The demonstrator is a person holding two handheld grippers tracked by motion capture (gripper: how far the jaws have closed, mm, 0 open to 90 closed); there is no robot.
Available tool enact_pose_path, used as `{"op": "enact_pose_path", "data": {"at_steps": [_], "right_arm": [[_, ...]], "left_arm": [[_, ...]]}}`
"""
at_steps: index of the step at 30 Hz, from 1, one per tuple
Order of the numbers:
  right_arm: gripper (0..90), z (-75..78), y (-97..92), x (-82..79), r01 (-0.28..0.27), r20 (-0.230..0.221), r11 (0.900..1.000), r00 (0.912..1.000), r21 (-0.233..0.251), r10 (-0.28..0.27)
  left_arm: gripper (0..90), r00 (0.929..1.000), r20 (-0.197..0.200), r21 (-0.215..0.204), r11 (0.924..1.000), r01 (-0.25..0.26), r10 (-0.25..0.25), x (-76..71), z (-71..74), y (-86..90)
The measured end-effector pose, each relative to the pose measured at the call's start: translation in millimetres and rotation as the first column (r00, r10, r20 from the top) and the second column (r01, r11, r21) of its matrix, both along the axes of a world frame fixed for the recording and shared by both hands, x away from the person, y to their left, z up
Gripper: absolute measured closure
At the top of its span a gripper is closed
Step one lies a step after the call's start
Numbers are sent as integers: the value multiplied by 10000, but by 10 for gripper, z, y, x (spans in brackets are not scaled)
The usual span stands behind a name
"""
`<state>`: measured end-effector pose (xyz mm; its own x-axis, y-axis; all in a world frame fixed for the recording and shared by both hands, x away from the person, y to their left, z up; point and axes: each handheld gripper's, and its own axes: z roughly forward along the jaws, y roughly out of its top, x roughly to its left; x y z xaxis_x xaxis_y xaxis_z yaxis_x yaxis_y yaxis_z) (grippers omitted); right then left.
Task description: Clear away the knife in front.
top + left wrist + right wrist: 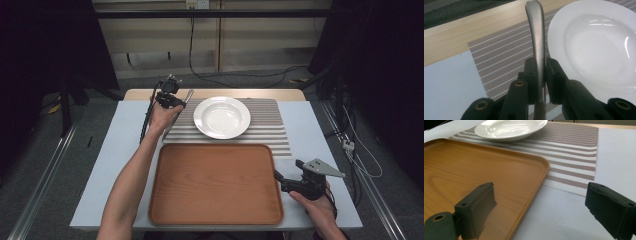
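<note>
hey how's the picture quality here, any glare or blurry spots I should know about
High view: dark surroundings, the table evenly lit. Left gripper view: bright glare streaks on the plate, and the metal handle looks soft up close. Right gripper view: the jaws are blurred at the bottom, the tray has a mild sheen.

The right gripper (541,212) (jaws wide apart) straddles the wooden tray (524,170) edge.

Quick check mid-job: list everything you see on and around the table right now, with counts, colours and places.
Plate: 1, white, empty, on the placemat.
Placemat: 1, grey-striped, far half of the table.
Tray: 1, brown wood, empty, near edge, overlapping the placemat.
Utensil handle: 1, silver metal, clamped in the left hand-held gripper, left of the plate.
Table: 1, pale top, wooden far edge.
Left hand-held gripper: black, shut on the handle.
Right hand-held gripper: black, open, beside the tray's right edge.
</note>
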<state>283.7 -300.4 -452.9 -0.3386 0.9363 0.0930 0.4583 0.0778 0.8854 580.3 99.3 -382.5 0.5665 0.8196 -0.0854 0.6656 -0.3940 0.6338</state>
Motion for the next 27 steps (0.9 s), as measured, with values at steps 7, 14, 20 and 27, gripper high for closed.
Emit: {"op": "enact_pose_path", "data": {"at_steps": [7,14,20,27], "right_arm": [[88,1,5,2,-56,-3,10000,10000,-21,56],[87,6,7,0,-84,28,10000,10000,-38,85],[87,6,8,1,-88,16,10000,10000,-48,88],[87,7,13,3,-81,14,9999,10000,-66,81]], "left_arm": [[800,9996,120,-128,9995,272,-270,-150,101,6],[801,9981,169,-9,9982,598,-598,-304,172,23],[800,9960,238,36,9963,861,-861,-451,223,23],[800,9946,309,-83,9950,998,-995,-626,274,37]]}}
